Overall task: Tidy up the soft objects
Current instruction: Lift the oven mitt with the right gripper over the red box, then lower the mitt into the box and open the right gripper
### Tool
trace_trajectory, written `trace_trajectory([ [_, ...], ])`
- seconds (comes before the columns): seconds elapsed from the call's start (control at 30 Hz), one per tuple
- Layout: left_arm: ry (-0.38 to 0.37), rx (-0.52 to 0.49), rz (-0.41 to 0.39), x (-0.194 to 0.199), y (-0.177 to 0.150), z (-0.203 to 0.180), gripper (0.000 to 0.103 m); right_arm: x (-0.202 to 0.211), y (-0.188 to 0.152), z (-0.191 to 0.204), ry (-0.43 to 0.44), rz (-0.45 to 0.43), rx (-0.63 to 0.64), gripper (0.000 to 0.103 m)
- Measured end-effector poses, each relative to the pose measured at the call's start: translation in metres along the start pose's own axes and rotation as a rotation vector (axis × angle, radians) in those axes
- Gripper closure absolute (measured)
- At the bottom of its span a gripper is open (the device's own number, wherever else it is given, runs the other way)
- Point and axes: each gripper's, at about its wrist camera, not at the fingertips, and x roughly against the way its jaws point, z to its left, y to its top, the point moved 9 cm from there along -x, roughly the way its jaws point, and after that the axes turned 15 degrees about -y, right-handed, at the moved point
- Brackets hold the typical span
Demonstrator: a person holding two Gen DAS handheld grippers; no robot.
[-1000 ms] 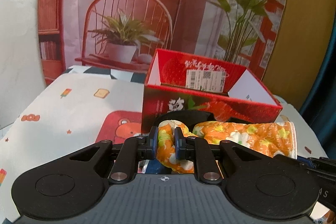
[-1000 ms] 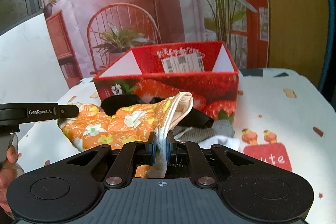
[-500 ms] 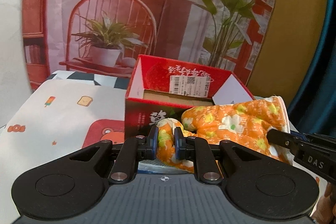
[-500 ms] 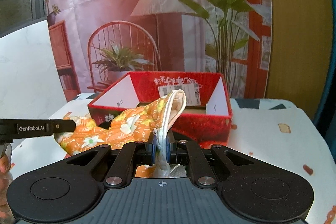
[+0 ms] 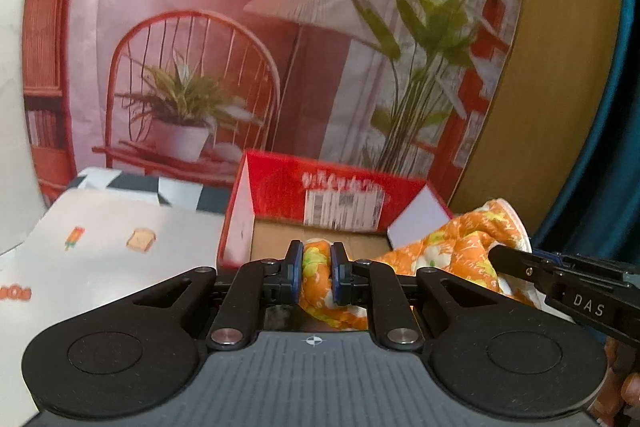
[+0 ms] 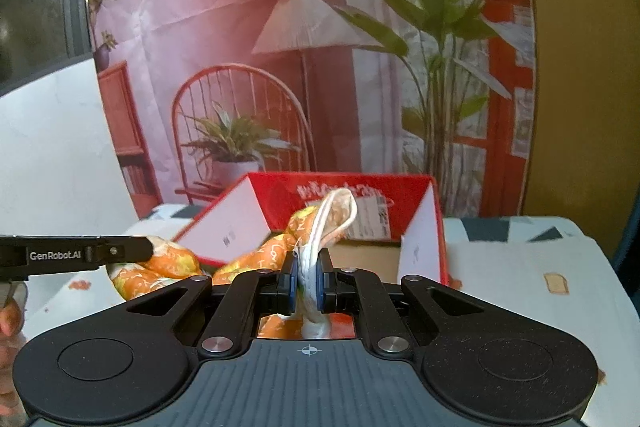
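An orange floral oven mitt (image 5: pixel 456 255) hangs between both grippers, lifted in front of the open red strawberry box (image 5: pixel 340 187). My left gripper (image 5: pixel 316 269) is shut on the mitt's rounded tip. My right gripper (image 6: pixel 307 277) is shut on the mitt's white-trimmed cuff (image 6: pixel 332 223). In the right wrist view the mitt (image 6: pixel 168 263) stretches left to the other gripper, and the red box (image 6: pixel 400 195) stands just behind it with its brown cardboard floor showing.
The table has a white cloth (image 5: pixel 120 227) with small cartoon prints. A printed backdrop with a chair, plant and lamp (image 5: pixel 240 67) stands behind the box. A yellow wall and blue curtain (image 5: pixel 600 147) are at the right.
Both grippers have risen with the mitt and moved toward the box. The box's inside now shows, and the dark and white items on the table have dropped out of view.
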Motion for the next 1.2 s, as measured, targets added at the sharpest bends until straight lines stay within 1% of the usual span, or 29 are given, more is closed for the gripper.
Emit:
trace_trajectory([
  [0.17,0.008,-0.007,-0.061,0.001,0.031,0.002,0.088,-0.001,0.035,0.002,0.035,-0.059,0.007,0.095],
  [0.23,0.032,-0.029,-0.075,-0.005,0.042,0.003,0.088,-0.006,0.046,0.005,0.042,-0.072,0.021,0.095],
  [0.3,0.044,-0.048,-0.07,-0.017,0.051,0.005,0.088,-0.017,0.057,0.009,0.05,-0.076,0.058,0.095],
  [0.37,0.06,-0.04,-0.041,-0.037,0.056,0.013,0.088,-0.036,0.065,0.011,0.043,-0.08,0.092,0.095],
  [0.43,0.066,-0.021,0.001,-0.061,0.057,0.023,0.088,-0.058,0.069,0.013,0.053,-0.06,0.104,0.095],
  [0.57,0.081,0.024,0.116,-0.105,0.045,0.044,0.088,-0.108,0.062,0.008,0.041,-0.009,0.126,0.095],
  [0.77,0.093,0.05,0.27,-0.151,0.017,0.059,0.088,-0.177,0.028,0.0,0.001,0.163,0.117,0.095],
  [0.87,0.077,0.049,0.315,-0.16,0.003,0.061,0.086,-0.2,0.01,-0.006,-0.029,0.245,0.116,0.095],
  [0.93,0.061,0.051,0.331,-0.163,-0.002,0.061,0.084,-0.209,-0.001,-0.01,-0.037,0.294,0.116,0.095],
  [1.0,0.061,0.041,0.337,-0.166,-0.003,0.064,0.075,-0.216,-0.009,-0.012,-0.046,0.331,0.127,0.095],
  [1.03,0.064,0.033,0.339,-0.165,-0.004,0.065,0.073,-0.219,-0.014,-0.012,-0.051,0.348,0.136,0.095],
  [1.1,0.056,0.014,0.33,-0.161,-0.004,0.064,0.059,-0.223,-0.019,-0.012,-0.061,0.367,0.153,0.095],
  [1.17,0.055,-0.013,0.309,-0.154,-0.001,0.063,0.05,-0.227,-0.026,-0.011,-0.065,0.388,0.152,0.095],
  [1.2,0.059,-0.025,0.301,-0.155,0.002,0.062,0.049,-0.227,-0.028,-0.01,-0.071,0.397,0.161,0.096],
])
